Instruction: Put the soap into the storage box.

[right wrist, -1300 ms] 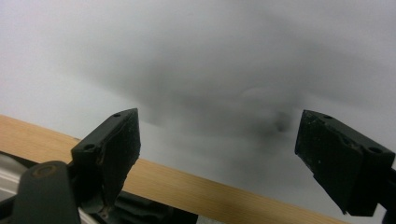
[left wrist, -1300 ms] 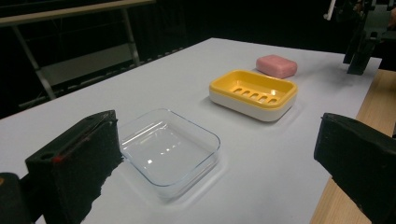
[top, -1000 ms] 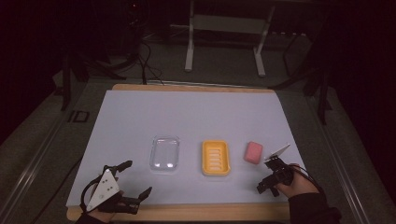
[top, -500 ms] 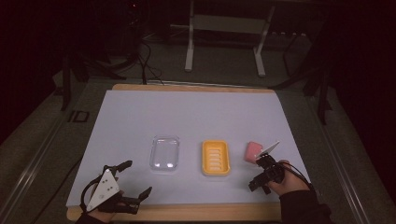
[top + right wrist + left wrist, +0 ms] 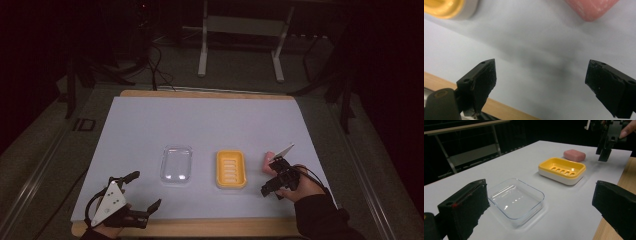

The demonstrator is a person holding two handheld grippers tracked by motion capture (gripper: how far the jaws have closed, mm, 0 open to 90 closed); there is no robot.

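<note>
Right gripper, jaws just opened wide and empty, hovers beside pink soap, right of yellow dish, seemingly lining up a grasp.

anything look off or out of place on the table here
One thing: the pink soap bar lies on the bare white table cover, just beyond the yellow soap dish, not in it. The clear lid sits apart, upturned. Nothing is spilled or broken. The right hand-held gripper is open and empty near the soap.
</note>
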